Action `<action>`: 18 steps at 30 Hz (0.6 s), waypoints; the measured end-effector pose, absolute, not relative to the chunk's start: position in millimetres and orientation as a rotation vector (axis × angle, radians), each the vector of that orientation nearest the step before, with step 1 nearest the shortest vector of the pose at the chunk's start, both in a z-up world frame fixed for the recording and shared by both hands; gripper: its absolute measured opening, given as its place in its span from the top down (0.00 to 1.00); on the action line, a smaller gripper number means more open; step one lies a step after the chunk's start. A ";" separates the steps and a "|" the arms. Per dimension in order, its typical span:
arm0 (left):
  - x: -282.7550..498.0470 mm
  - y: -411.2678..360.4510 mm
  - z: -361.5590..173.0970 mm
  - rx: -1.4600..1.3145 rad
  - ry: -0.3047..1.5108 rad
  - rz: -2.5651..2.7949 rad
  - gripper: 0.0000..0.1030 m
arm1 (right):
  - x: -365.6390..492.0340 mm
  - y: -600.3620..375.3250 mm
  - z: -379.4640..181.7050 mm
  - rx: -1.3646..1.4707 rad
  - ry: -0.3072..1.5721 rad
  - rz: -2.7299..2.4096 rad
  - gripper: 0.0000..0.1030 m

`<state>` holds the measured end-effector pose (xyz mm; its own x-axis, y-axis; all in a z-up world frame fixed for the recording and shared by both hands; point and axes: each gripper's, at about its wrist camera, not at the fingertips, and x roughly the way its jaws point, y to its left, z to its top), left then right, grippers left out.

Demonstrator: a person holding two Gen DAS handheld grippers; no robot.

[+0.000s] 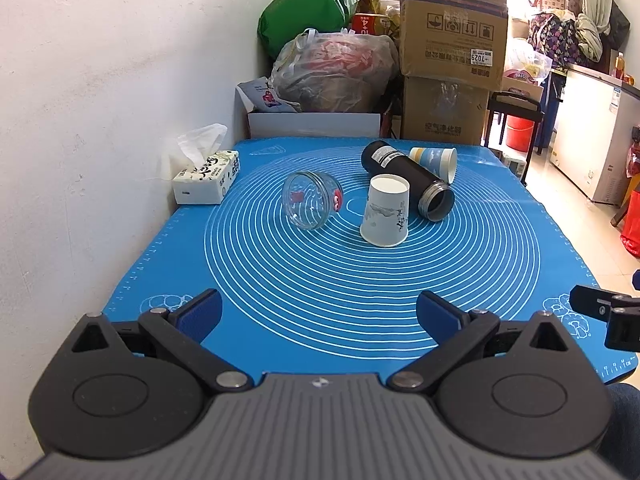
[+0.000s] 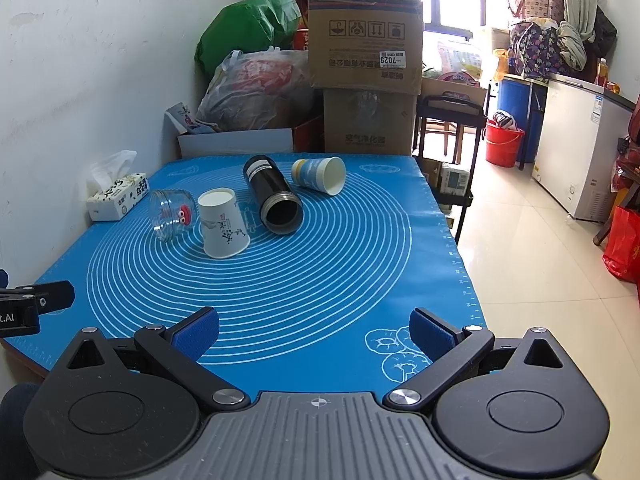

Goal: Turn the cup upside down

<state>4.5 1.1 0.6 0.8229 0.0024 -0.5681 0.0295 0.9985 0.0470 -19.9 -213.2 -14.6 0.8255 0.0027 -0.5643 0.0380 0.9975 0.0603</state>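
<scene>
Left gripper [image 1: 319, 316], right gripper [image 2: 314, 330] wide (empty) over mat [image 2: 320, 280] near edge; cup [image 2: 222, 223] inverted mid-mat.

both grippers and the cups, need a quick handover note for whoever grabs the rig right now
Left gripper: open, empty, at the near edge of the blue mat.
Right gripper: open, empty, also at the near edge.
White cup: mid-mat, already upside down, mouth on the mat.
Blue cup: on its side at the far end, mouth facing right, just beyond the black flask.
Flask and glass jar: both on their sides, either side of the white cup.
Done: white cup inverted.
Left: probably the blue cup, possibly the jar and flask too. Nothing is gripped yet.
</scene>
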 end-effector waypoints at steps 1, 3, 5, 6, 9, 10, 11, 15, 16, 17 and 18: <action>3.7 1.7 1.5 0.052 0.602 -0.014 0.01 | -19.9 -213.0 -14.5 0.070 0.599 -0.019 0.01; 3.9 1.5 1.8 0.052 0.602 -0.014 0.01 | -19.9 -212.8 -14.1 0.069 0.599 -0.020 0.01; 4.1 0.9 1.2 0.053 0.601 -0.015 0.01 | -19.8 -213.0 -13.9 0.068 0.599 -0.019 0.01; 4.5 0.6 1.0 0.054 0.603 -0.015 0.01 | -19.8 -212.9 -13.8 0.068 0.599 -0.019 0.01; 4.9 -0.1 -0.4 0.052 0.606 -0.017 0.01 | -20.9 -212.0 -14.3 0.067 0.601 -0.018 0.01; 5.0 -0.2 -0.8 0.052 0.606 -0.017 0.01 | -19.7 -211.8 -15.6 0.065 0.602 -0.017 0.01; 5.0 -0.3 -1.0 0.053 0.605 -0.017 0.01 | -19.5 -211.8 -16.2 0.064 0.601 -0.018 0.01; 5.1 -0.9 -1.9 0.059 0.600 -0.016 0.01 | -19.3 -211.8 -16.3 0.064 0.600 -0.018 0.01; 5.1 -1.1 -2.4 0.058 0.600 -0.015 0.01 | -19.3 -211.6 -15.6 0.064 0.601 -0.019 0.01; 5.3 -0.8 -2.7 0.055 0.600 -0.016 0.01 | -19.3 -211.8 -15.7 0.065 0.601 -0.018 0.01; 5.2 -0.7 -2.8 0.053 0.600 -0.017 0.01 | -19.3 -211.8 -15.4 0.065 0.602 -0.018 0.01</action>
<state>5.2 -0.7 -2.8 0.8250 -0.0003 -0.5651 0.0312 0.9985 0.0451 -19.3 -211.8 -15.4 0.8243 0.0020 -0.5662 0.0359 0.9978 0.0557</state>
